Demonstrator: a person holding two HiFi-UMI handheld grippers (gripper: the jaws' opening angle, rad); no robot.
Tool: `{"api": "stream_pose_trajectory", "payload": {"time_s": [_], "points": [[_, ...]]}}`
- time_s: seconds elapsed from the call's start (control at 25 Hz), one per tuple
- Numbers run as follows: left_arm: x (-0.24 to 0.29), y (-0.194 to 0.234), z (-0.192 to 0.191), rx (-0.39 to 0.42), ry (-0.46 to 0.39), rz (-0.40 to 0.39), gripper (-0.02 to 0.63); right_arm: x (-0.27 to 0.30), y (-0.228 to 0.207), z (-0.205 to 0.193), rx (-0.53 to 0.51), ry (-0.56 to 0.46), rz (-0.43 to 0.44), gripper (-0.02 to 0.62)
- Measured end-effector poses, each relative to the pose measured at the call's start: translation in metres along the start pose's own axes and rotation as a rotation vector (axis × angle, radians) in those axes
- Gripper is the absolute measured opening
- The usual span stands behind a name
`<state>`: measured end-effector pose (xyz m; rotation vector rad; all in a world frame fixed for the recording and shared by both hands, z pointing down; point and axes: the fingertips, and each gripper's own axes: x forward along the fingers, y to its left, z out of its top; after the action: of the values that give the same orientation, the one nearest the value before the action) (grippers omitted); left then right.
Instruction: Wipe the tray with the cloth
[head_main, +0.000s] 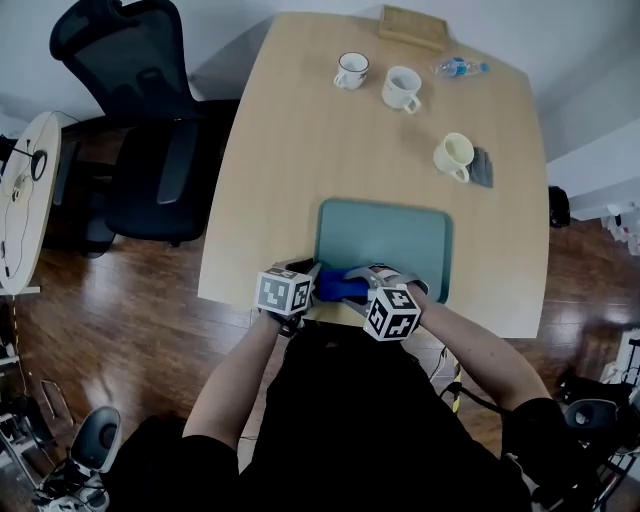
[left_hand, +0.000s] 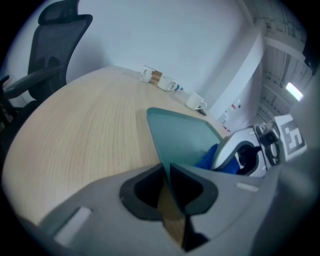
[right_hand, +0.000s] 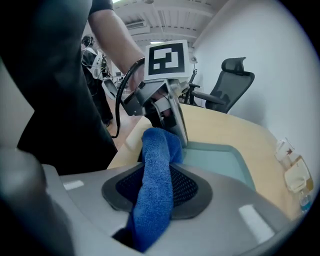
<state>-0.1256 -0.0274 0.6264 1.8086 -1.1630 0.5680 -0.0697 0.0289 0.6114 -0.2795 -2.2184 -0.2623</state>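
Note:
A teal tray (head_main: 385, 238) lies on the wooden table (head_main: 270, 150) close to its near edge. My left gripper (head_main: 300, 287) is at the tray's near left corner. In the left gripper view its jaws (left_hand: 166, 172) are shut on the tray's thin rim (left_hand: 156, 142). My right gripper (head_main: 372, 296) is just beside it at the tray's near edge, shut on a blue cloth (head_main: 342, 285). In the right gripper view the cloth (right_hand: 159, 145) runs up between the jaws of the right gripper (right_hand: 160, 167) onto the tray (right_hand: 215, 160), next to the left gripper (right_hand: 167, 112).
Three mugs (head_main: 351, 70) (head_main: 402, 88) (head_main: 455, 156) stand at the far side of the table. With them are a plastic bottle (head_main: 458, 67), a wooden board (head_main: 412, 25) and a dark flat item (head_main: 482, 167). A black office chair (head_main: 140, 120) stands to the left.

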Motion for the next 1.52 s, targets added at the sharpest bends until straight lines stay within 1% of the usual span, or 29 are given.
{"api": "stream_pose_trajectory", "payload": {"time_s": [0.12,0.24,0.44,0.64,0.72,0.92,1.04,1.12,1.36,1.52], "points": [[0.002,-0.002,0.0,0.003,0.0,-0.003,0.049,-0.001,-0.007,-0.002,0.014,-0.012,0.01,0.132],[0.002,-0.003,0.0,0.005,-0.001,-0.007,0.049,-0.002,-0.027,-0.005,0.046,-0.01,-0.002,0.133],[0.001,-0.004,0.001,0.001,0.001,0.0,0.049,-0.003,-0.093,-0.019,0.092,0.018,-0.09,0.133],[0.002,-0.003,0.003,0.006,-0.001,-0.006,0.049,-0.02,-0.173,-0.046,0.14,0.063,-0.238,0.133],[0.002,-0.002,0.003,0.01,-0.003,-0.004,0.049,-0.022,-0.182,-0.048,0.159,0.043,-0.243,0.133],[0.002,-0.002,0.0,0.007,0.001,-0.006,0.049,-0.017,-0.167,-0.044,0.186,0.001,-0.254,0.13],[0.001,0.0,0.0,0.005,0.002,-0.007,0.049,-0.016,-0.144,-0.039,0.174,-0.009,-0.218,0.13],[0.001,0.001,0.0,0.006,0.002,-0.005,0.049,-0.016,-0.121,-0.035,0.154,-0.014,-0.184,0.13],[0.0,0.001,-0.002,0.001,0.003,-0.004,0.049,-0.02,-0.033,-0.03,0.094,-0.035,-0.082,0.131],[-0.002,0.002,-0.002,0.009,-0.007,0.019,0.048,-0.024,0.006,-0.027,0.046,-0.033,-0.035,0.13]]}}
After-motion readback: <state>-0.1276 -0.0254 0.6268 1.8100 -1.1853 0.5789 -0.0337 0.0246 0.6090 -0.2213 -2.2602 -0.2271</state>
